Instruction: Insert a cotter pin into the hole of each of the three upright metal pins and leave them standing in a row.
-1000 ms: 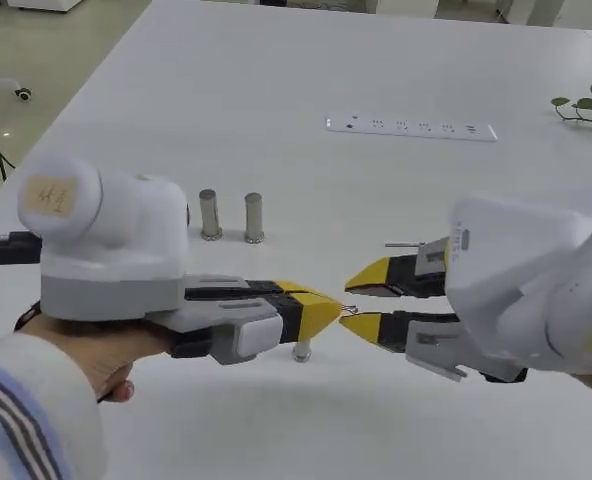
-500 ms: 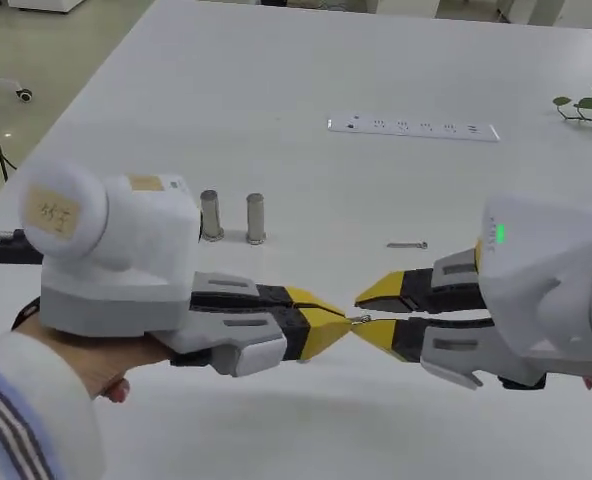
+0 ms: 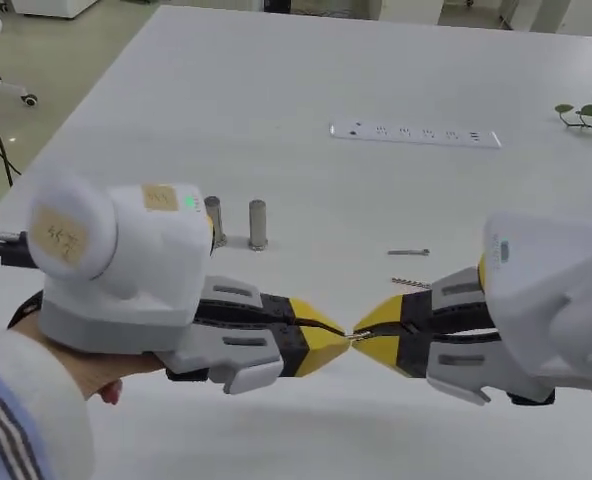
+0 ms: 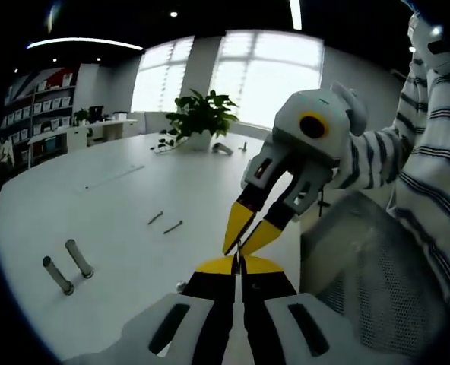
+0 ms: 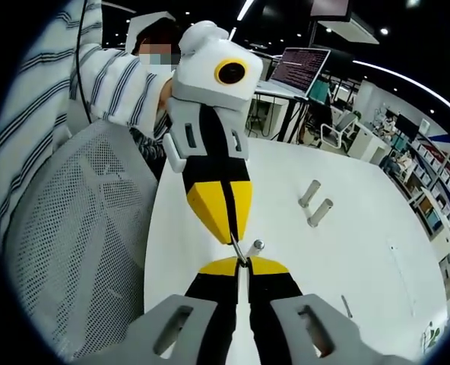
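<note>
My left gripper (image 3: 344, 338) and right gripper (image 3: 362, 338) meet tip to tip above the table's near edge. Both are shut on a thin cotter pin (image 5: 239, 249) that bridges the two sets of yellow tips. From the left gripper (image 4: 240, 263) view, the right gripper (image 4: 244, 247) comes in from the upper right. Seen from the right gripper (image 5: 240, 263), the left gripper (image 5: 236, 234) points down from above. One metal pin (image 5: 258, 245) stands just beside the tips, its round top (image 4: 181, 287) visible. Two more upright metal pins (image 3: 214, 220) (image 3: 258, 223) stand side by side farther back.
Two loose cotter pins (image 3: 408, 253) (image 3: 411, 284) lie on the white table (image 3: 276, 100) behind the right gripper. A white power strip (image 3: 414, 134) lies farther back, and a plant sprig (image 3: 591, 108) at the far right edge. A mesh chair (image 5: 80, 251) stands by the table.
The right gripper's jaws were open a second ago and have closed onto the cotter pin at the left gripper's tips. Both grippers now cover the third metal pin in the head view.
</note>
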`<state>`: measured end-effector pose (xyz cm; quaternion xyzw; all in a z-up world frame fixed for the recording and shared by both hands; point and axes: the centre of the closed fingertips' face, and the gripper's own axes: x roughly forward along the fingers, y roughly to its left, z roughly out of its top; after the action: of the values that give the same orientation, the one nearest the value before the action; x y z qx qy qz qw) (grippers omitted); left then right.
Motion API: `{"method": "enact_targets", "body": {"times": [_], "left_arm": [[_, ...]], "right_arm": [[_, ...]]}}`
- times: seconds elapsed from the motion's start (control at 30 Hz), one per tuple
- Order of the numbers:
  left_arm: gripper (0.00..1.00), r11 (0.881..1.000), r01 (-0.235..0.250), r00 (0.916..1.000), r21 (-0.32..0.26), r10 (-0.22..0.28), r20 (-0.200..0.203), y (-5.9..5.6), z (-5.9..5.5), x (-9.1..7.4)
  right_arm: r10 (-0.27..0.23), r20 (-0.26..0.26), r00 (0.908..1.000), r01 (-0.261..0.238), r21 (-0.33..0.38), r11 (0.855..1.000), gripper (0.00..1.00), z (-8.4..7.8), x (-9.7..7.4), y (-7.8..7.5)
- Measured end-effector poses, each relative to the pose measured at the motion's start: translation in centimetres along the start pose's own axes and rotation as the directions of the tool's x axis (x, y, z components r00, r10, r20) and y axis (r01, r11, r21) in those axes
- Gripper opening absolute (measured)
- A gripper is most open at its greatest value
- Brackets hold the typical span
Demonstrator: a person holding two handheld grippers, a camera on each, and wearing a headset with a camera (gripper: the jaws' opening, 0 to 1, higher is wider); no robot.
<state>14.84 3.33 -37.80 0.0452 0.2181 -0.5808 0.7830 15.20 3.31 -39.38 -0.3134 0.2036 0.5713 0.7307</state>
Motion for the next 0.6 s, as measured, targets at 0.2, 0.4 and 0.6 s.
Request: {"method": "enact_targets", "body": {"times": [0.2,0.4,0.6], "left_arm": [[0.0,0.997,0.003,1.0,0.083,-0.003,-0.004,-0.2,0.1,0.0],[0.0,0.999,0.002,1.0,0.033,-0.002,-0.007,0.0,-0.1,0.1],[0.05,0.986,-0.037,0.9986,0.161,0.043,-0.032,0.9,-0.6,-0.3]], "right_arm": [[0.011,0.007,0.9999,-0.011,-0.01,1.0,0.0,0.0,-0.1,0.2],[0.024,0.006,0.9997,-0.024,-0.004,1.0,0.0,-0.2,-0.1,0.4],[0.02,0.011,0.9997,-0.02,0.024,1.0,0.0,-0.4,0.1,0.5]]}}
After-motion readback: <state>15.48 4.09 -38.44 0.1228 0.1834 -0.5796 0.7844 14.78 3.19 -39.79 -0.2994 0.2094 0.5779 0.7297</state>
